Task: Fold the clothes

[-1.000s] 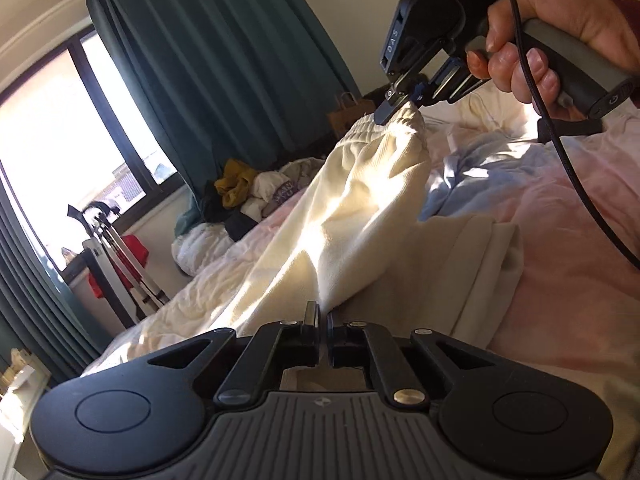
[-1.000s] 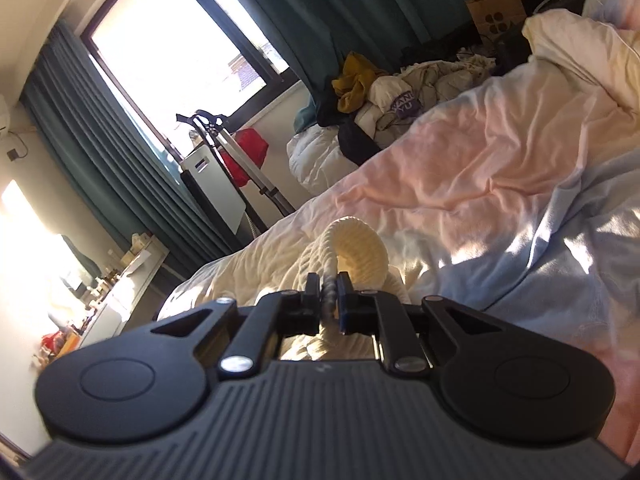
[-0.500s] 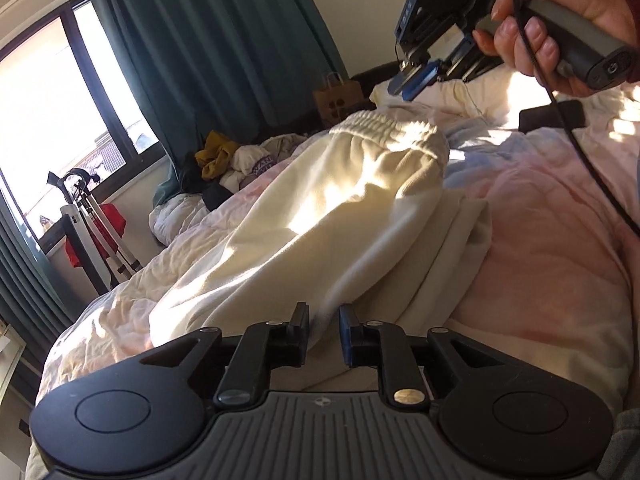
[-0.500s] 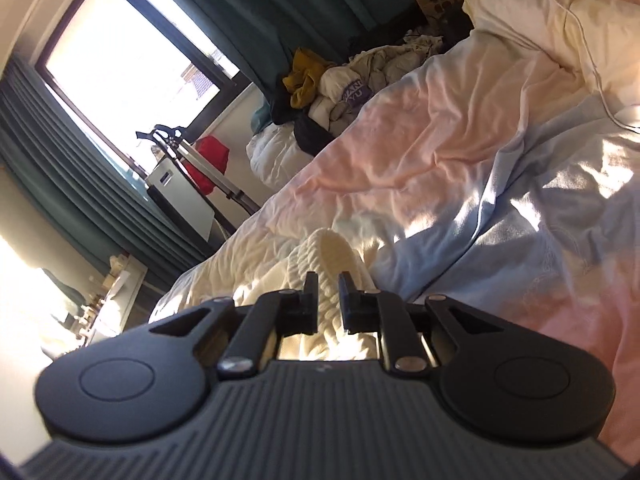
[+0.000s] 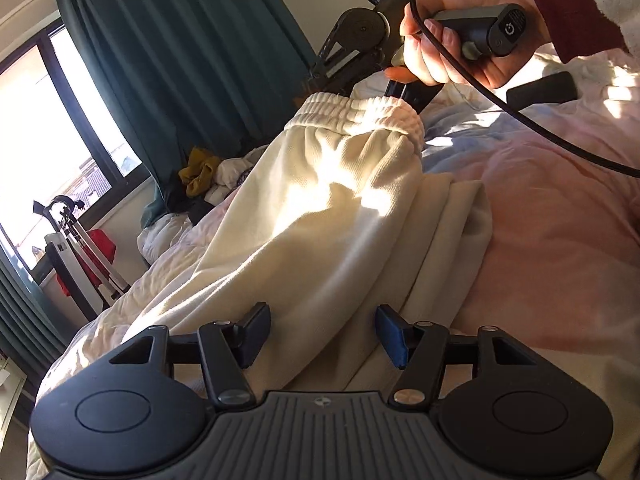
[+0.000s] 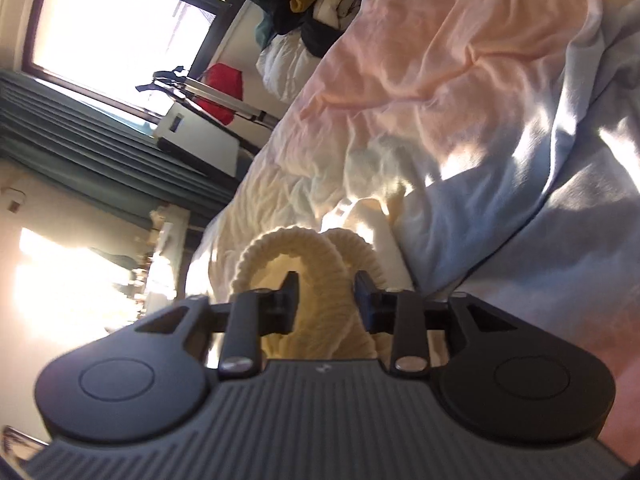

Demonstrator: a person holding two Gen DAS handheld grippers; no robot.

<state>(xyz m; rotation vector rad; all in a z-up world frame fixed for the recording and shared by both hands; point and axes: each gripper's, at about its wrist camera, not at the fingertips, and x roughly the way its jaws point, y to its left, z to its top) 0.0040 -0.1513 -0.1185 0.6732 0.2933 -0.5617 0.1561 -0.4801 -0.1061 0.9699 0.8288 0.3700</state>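
Cream sweatpants lie folded lengthwise on the bed, with the ribbed waistband at the far end. My left gripper sits low over the near end. Its jaws are opening, and the cloth lies between the blue pads without being pinched. A hand in a dark red sleeve holds the right gripper at the waistband. In the right wrist view the right gripper is rolled to one side. Its jaws are opening and the curled waistband lies loose between them.
The bed has a pink, blue and cream duvet. A black cable trails over it, and a black bar lies near the hand. A clothes pile, teal curtains and a rack with a red item stand by the window.
Both grippers were shut on the sweatpants and held them up; now both stand open and the pants lie on the bed. The right gripper has dropped and rolled at the waistband.
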